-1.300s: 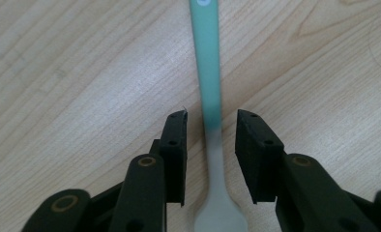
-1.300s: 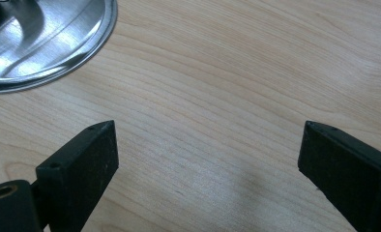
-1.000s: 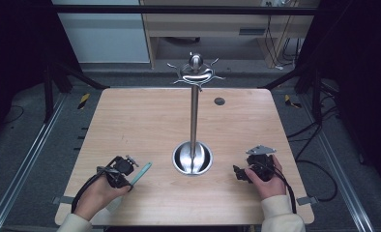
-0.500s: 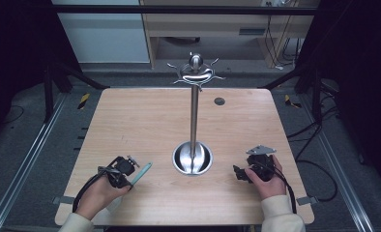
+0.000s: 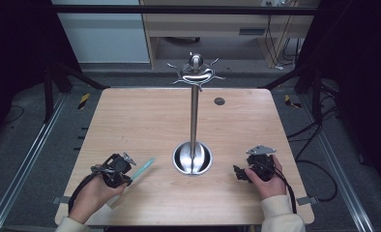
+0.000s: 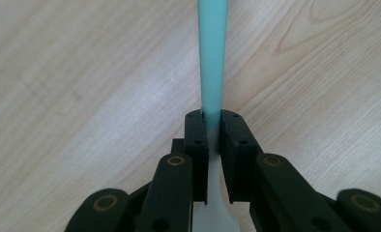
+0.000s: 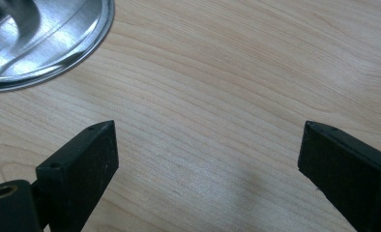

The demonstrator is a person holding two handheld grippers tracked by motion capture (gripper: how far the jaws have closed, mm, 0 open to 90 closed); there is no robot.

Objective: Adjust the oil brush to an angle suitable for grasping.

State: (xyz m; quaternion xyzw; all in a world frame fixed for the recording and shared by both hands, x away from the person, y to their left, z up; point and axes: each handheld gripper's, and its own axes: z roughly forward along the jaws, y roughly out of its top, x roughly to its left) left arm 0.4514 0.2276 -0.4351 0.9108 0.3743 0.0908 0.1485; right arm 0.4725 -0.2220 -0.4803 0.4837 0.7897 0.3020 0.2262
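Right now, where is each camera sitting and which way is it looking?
High view: sits above the person's side, looks forward and down at the table, the stand, both hands and both grippers.
Left gripper view: rides the left gripper, looks along its fingers, which have just been closing and now pinch the stick.
Right gripper view: rides the right gripper, fingers wide apart over bare wood, looking toward the stand's base.
Shared: the high and left gripper views both show the stick.
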